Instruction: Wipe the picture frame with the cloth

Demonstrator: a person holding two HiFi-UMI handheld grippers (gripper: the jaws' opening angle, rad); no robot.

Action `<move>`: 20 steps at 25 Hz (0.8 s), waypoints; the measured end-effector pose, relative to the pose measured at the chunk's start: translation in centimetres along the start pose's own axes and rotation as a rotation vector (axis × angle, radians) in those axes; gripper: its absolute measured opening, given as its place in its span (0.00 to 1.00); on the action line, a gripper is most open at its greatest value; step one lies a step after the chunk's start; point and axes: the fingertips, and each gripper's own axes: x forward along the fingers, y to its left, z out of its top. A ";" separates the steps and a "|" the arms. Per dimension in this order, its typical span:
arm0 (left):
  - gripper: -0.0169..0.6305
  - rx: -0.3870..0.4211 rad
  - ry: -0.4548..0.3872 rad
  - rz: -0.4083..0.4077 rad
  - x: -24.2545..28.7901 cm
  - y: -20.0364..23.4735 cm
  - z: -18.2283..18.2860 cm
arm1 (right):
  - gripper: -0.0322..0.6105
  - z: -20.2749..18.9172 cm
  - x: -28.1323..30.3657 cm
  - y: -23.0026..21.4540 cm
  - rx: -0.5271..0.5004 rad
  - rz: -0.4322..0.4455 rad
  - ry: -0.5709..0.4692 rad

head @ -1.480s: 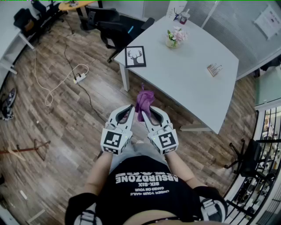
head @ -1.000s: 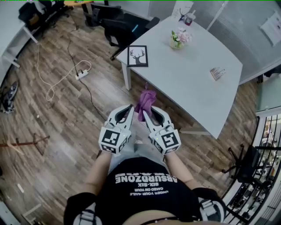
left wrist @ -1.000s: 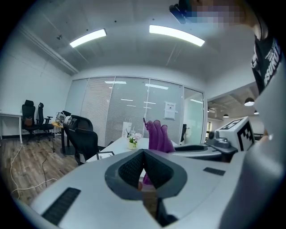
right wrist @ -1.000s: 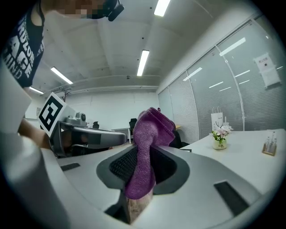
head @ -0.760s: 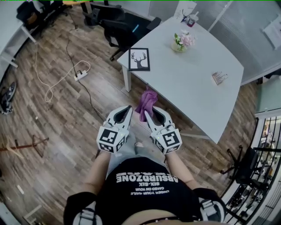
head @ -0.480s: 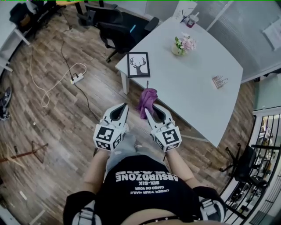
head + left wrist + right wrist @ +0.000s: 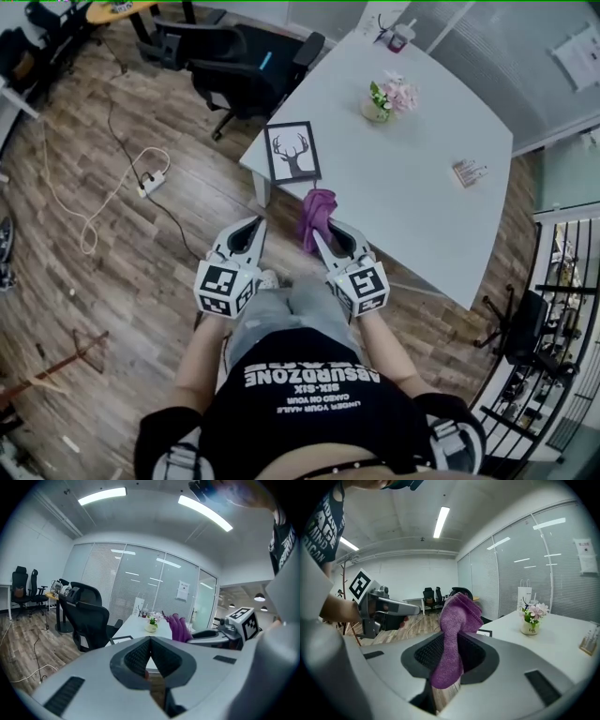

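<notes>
right gripper (image 7: 322, 232) is clamped on the purple cloth (image 7: 317, 208), which is pinched at its lower part and stands up out of the jaws. left gripper (image 7: 253, 225) is held with its jaws pressed together, nothing between them. the picture frame (image 7: 292, 152) is laid flat at the near corner of the white table (image 7: 431, 197), deer print up. over the last second or so the table has been approached: both grippers have been carried forward, and the cloth, earlier over the floor, is now seen at the table edge, near the frame but not touching it. wiping is judged not yet begun; the cloth must yet be brought down onto the frame, which may slide unless steadied
</notes>
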 end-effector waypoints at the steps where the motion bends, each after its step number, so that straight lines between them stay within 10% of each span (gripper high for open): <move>1: 0.05 -0.006 0.008 -0.002 0.3 0.4 -0.3 | 0.21 -0.2 0.3 -0.3 0.001 -0.008 0.015; 20: 0.05 -0.112 0.090 0.071 12.4 9.5 -1.0 | 0.22 1.2 13.9 -13.1 -0.089 0.022 0.151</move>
